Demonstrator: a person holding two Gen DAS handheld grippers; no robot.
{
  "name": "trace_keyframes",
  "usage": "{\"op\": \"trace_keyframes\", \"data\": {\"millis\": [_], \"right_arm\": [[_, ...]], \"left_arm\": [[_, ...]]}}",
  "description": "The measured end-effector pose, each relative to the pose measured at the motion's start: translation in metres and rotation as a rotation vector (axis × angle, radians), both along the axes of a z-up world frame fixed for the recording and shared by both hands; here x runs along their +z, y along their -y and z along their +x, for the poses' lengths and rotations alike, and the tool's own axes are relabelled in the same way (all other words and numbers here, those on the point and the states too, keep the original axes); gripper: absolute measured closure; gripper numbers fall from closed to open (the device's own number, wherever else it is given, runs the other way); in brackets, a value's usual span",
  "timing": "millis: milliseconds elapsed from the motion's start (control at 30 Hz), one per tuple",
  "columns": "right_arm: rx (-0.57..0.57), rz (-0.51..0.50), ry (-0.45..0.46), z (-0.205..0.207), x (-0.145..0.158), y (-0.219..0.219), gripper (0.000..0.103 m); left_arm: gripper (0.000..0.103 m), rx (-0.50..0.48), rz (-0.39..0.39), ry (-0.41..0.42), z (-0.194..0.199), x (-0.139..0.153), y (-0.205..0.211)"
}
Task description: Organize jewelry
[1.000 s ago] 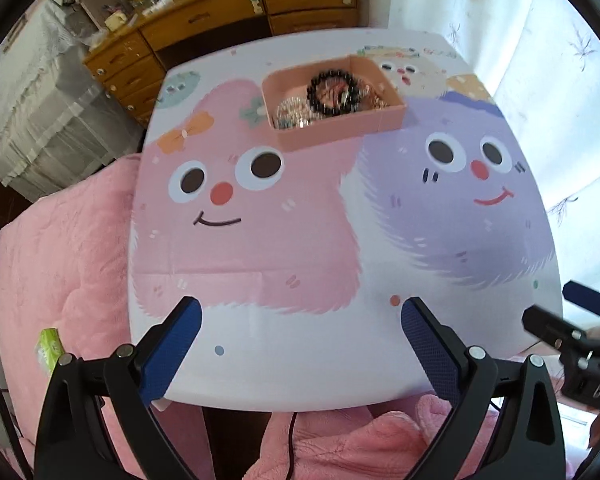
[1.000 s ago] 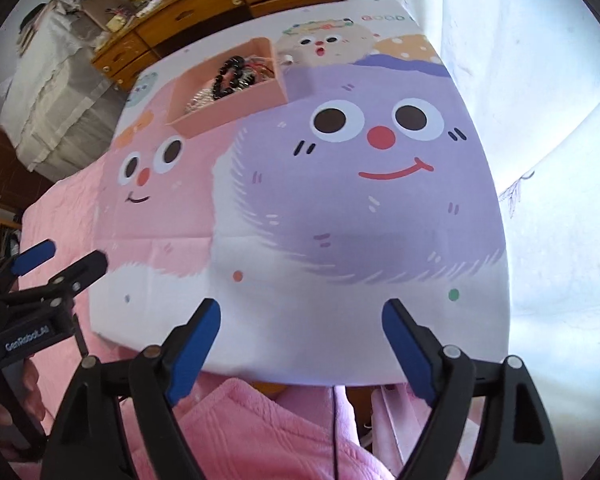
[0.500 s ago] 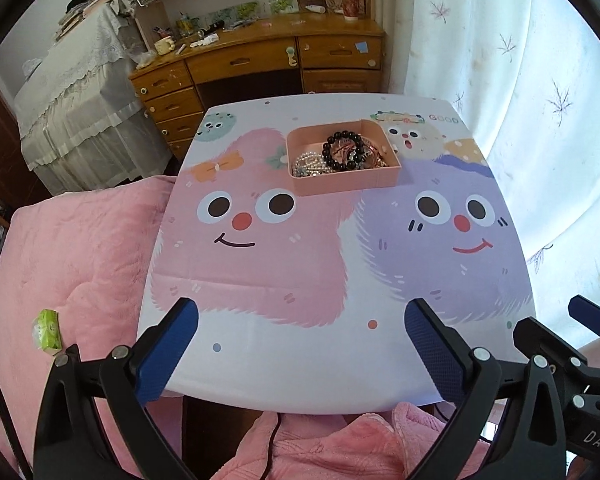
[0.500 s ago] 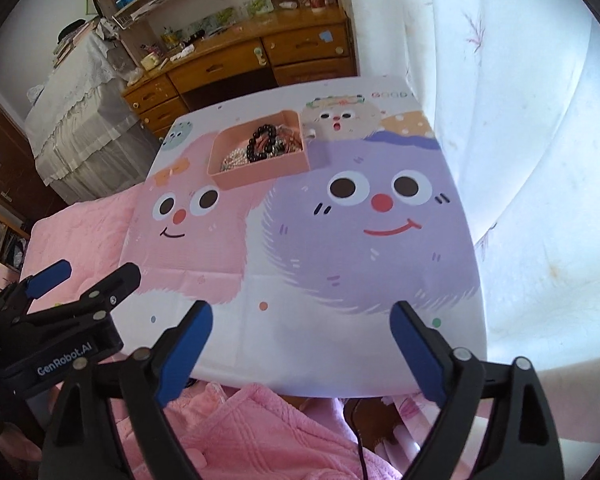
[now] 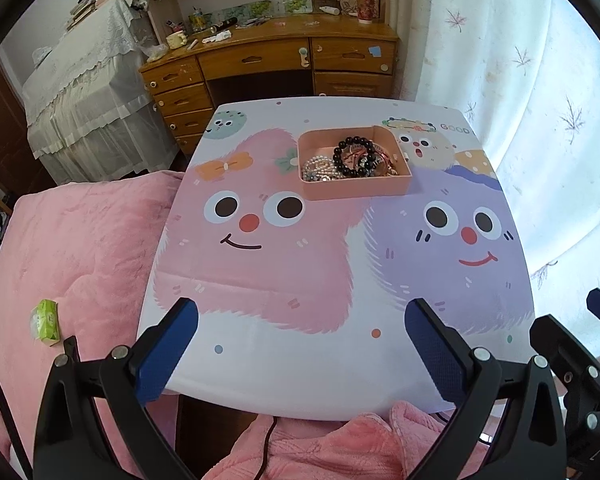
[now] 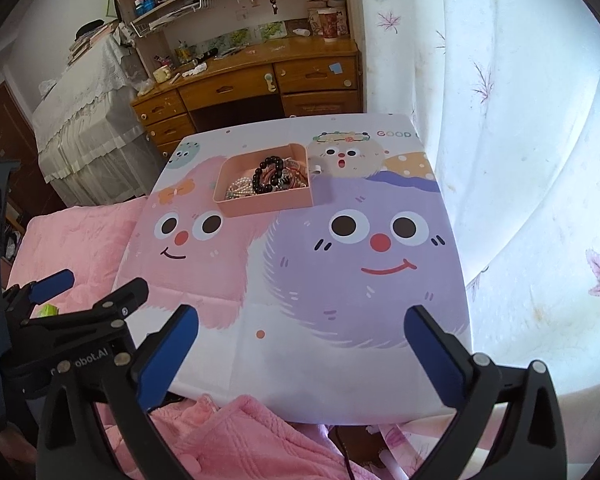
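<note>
A pink tray (image 5: 356,193) stands at the far middle of the cartoon-printed table (image 5: 300,368). It holds a black bead bracelet (image 5: 354,156), a pearl strand (image 5: 320,168) and other tangled jewelry. The tray also shows in the right wrist view (image 6: 266,204), with the black bracelet (image 6: 269,176) inside. My left gripper (image 5: 300,344) is open and empty, held back above the table's near edge. My right gripper (image 6: 300,344) is open and empty, beside it to the right, also near the front edge. Both are far from the tray.
A pink blanket (image 5: 72,248) covers the bed left of the table, with a green packet (image 5: 46,320) on it. A wooden desk with drawers (image 5: 276,64) stands behind the table. A white curtain (image 5: 540,100) hangs on the right.
Both grippers have pulled back and risen away from the table, so the tray looks smaller and more of the room shows. Both stay open and empty.
</note>
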State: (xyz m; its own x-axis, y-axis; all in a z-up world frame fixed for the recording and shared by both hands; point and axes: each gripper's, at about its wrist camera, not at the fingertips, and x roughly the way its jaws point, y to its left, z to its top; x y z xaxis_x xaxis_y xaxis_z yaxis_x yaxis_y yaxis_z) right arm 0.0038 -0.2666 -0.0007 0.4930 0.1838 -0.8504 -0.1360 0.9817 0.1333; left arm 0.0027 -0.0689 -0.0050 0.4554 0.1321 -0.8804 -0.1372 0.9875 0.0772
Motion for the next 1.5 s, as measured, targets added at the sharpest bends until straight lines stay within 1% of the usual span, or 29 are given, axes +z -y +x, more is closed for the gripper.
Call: {"op": "trace_keyframes", "data": {"millis": [200, 467, 767, 1500], "right_arm": [[0.013, 0.001, -0.013, 0.003, -0.002, -0.001, 0.0], [0.024, -0.007, -0.045, 0.002, -0.008, -0.004, 0.0], [0.022, -0.012, -0.041, -0.001, -0.008, -0.003, 0.0], [0.036, -0.004, -0.061, 0.0, -0.014, -0.01, 0.0]], "left_arm": [[0.001, -0.011, -0.001, -0.013, 0.003, -0.003, 0.002], [0.001, -0.042, 0.001, 0.004, -0.001, 0.0, 0.009], [0.001, -0.046, 0.006, 0.018, -0.003, 0.003, 0.014], [0.001, -0.014, 0.037, 0.04, -0.009, 0.009, 0.008]]}}
